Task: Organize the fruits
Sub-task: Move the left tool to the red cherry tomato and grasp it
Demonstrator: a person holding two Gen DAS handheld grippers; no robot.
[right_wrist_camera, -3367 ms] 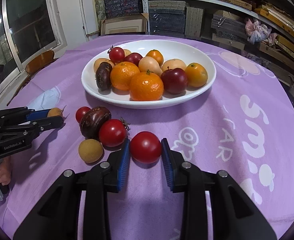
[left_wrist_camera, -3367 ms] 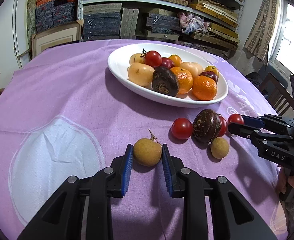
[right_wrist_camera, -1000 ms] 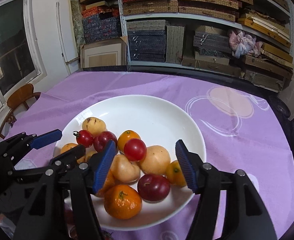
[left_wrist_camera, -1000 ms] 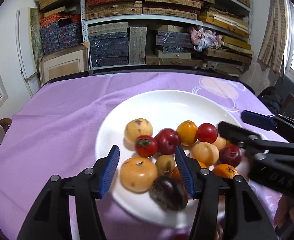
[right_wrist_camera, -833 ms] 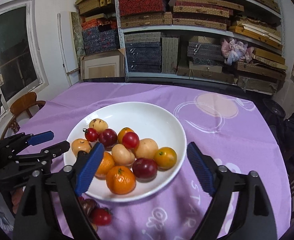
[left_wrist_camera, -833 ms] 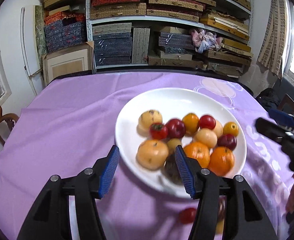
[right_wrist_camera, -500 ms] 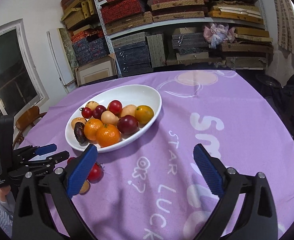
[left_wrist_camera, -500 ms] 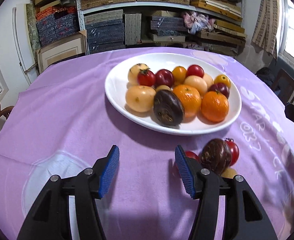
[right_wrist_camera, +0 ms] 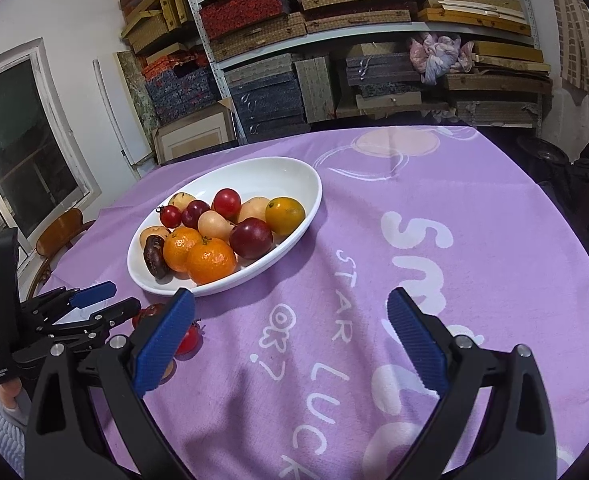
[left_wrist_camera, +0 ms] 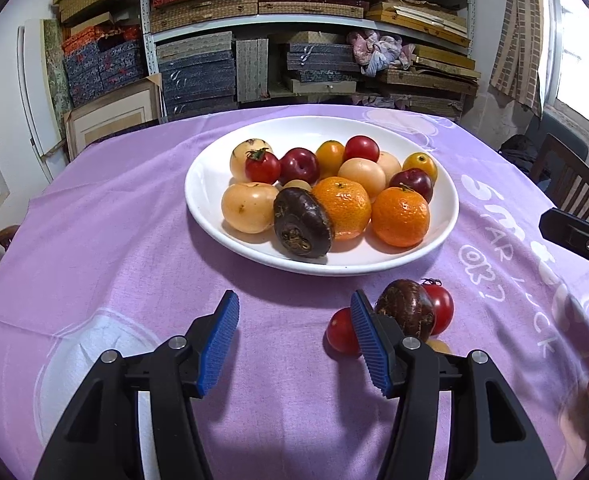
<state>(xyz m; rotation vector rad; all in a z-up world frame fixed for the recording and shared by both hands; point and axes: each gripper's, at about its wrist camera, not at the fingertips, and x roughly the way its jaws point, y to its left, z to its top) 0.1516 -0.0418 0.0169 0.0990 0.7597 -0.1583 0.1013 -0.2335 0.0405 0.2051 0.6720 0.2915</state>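
Grippers (left_wrist_camera: 294, 338) (right_wrist_camera: 290, 340) hover open and empty over loose tomatoes (left_wrist_camera: 340, 332) beside the full plate (left_wrist_camera: 446, 216); a careless squeeze could burst one or roll it away.

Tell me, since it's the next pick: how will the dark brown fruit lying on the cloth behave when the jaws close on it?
The dark brown fruit is rounded, so it may roll on the purple cloth. It leans against a red tomato, which would probably get nudged. Its rind looks rough and dull, likely not slippery.
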